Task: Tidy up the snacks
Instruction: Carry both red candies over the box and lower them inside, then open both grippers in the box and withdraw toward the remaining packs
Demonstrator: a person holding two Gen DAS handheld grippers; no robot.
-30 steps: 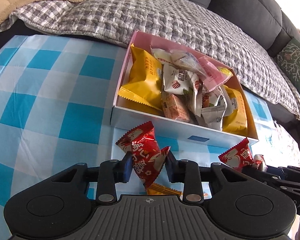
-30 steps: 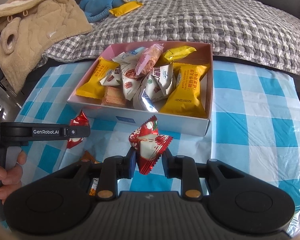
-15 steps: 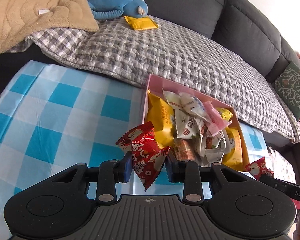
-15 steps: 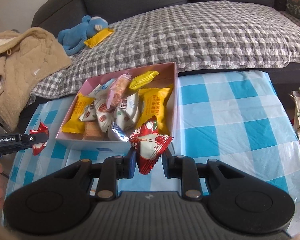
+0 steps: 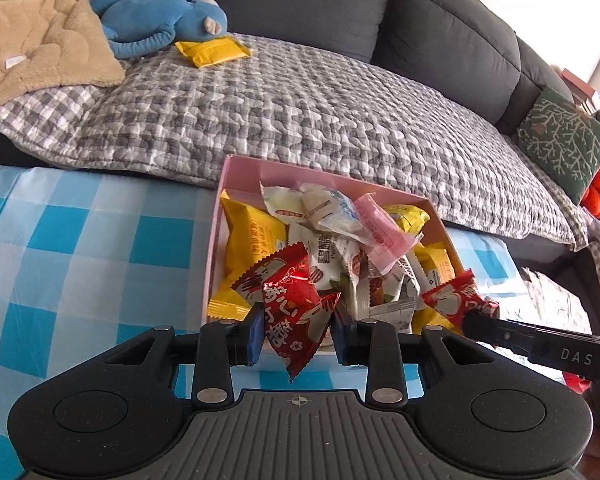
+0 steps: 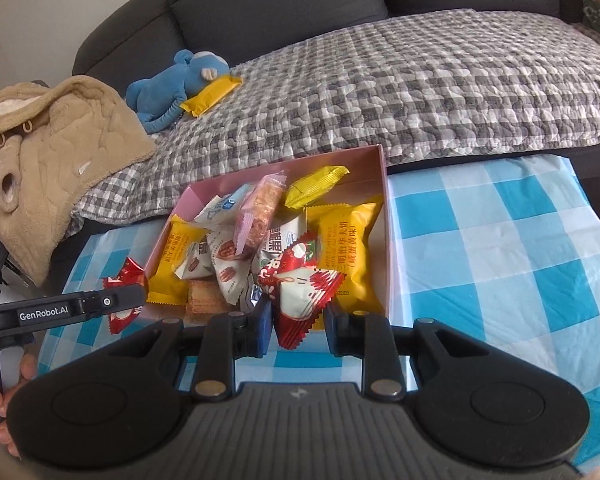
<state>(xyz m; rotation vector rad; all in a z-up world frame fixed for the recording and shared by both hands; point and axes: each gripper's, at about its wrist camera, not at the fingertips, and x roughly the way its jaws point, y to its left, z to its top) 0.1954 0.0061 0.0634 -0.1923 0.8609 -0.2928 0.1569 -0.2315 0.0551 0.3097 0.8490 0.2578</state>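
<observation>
Pinching red snack packet [image 5: 294, 312] between jaws, left gripper [image 5: 298, 334] is hovering at near edge of pink box [image 5: 236, 172], box lying just ahead of fingertips. Right gripper [image 6: 296, 326] is likewise clamping second red packet [image 6: 300, 292] ahead of same box. Checked tablecloth [image 5: 72, 256] is lying beneath both jaws; blue plush toy [image 5: 156, 20] is sitting on sofa far ahead.

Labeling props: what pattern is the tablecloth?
Blue and white checks on the tablecloth, clearest in the right wrist view.
</observation>
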